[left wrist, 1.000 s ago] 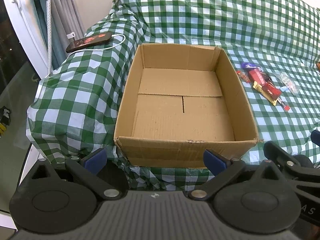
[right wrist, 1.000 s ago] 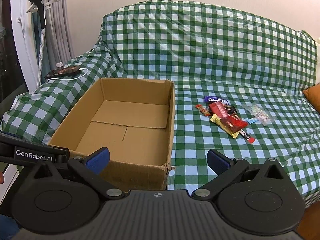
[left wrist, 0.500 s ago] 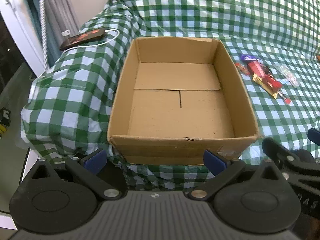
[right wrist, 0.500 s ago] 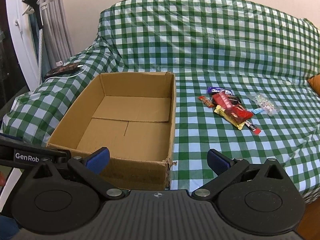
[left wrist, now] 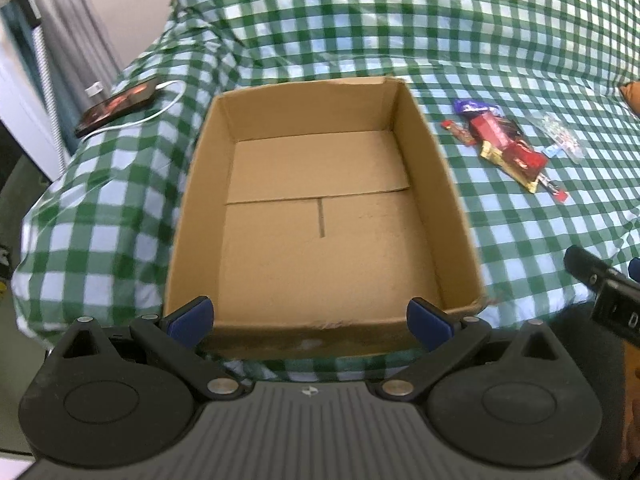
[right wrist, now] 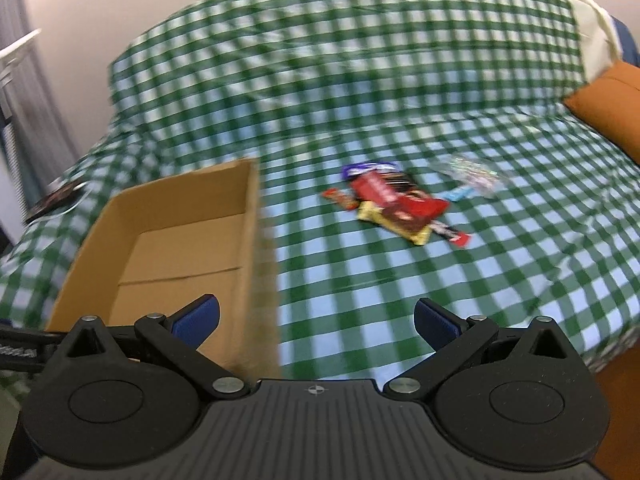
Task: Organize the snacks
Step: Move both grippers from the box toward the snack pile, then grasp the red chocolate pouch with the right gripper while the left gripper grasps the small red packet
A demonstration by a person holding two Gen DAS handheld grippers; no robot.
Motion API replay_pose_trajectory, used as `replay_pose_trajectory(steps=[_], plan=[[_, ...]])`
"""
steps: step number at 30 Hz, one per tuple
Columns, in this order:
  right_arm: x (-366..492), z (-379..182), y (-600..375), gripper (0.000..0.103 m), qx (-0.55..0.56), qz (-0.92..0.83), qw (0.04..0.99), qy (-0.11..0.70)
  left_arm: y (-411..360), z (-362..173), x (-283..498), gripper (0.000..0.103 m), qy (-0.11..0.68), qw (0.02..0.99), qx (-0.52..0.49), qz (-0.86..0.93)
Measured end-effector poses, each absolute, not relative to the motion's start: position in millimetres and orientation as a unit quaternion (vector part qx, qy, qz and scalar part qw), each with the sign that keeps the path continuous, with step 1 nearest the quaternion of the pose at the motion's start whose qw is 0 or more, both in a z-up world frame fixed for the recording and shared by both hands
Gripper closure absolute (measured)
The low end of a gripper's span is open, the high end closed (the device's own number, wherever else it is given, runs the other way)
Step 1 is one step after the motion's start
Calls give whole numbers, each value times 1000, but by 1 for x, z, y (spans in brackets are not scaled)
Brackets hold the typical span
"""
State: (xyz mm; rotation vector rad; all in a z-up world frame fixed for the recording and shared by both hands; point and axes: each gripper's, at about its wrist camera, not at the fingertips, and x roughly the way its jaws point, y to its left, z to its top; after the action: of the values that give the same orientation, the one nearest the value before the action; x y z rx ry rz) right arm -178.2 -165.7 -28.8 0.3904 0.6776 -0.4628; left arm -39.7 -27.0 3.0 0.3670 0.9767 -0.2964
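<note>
Green-checked sofa cover (right wrist: pixel 360 280) bearing empty cardboard box (left wrist: pixel 320 240), snack pile (right wrist: pixel 396 204) beside; left gripper (left wrist: pixel 311 318) and right gripper (right wrist: pixel 316 318) fingers spread, holding nothing.

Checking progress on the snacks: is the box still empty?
Empty. The box shows only bare cardboard floor; the snacks all lie on the checked cloth beside it.

An open cardboard box (left wrist: pixel 320 216) sits on the green checked cloth (left wrist: pixel 520 240), nothing inside. A pile of snacks (left wrist: pixel 508 148) lies at its two o'clock; a phone (left wrist: pixel 118 107) at ten o'clock. The left gripper (left wrist: pixel 310 318) gapes wide at six o'clock.
</note>
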Motion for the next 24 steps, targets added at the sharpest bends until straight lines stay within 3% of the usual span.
replay_pose_trajectory(steps=[13,24], plan=[[-169,-75,-295,0,272,-322,856,300,-133,11,7,0,447,857,189,-172],[-34,-156,-402,0,328,-327,822,333,-194,10,67,0,438,864,195,-154]])
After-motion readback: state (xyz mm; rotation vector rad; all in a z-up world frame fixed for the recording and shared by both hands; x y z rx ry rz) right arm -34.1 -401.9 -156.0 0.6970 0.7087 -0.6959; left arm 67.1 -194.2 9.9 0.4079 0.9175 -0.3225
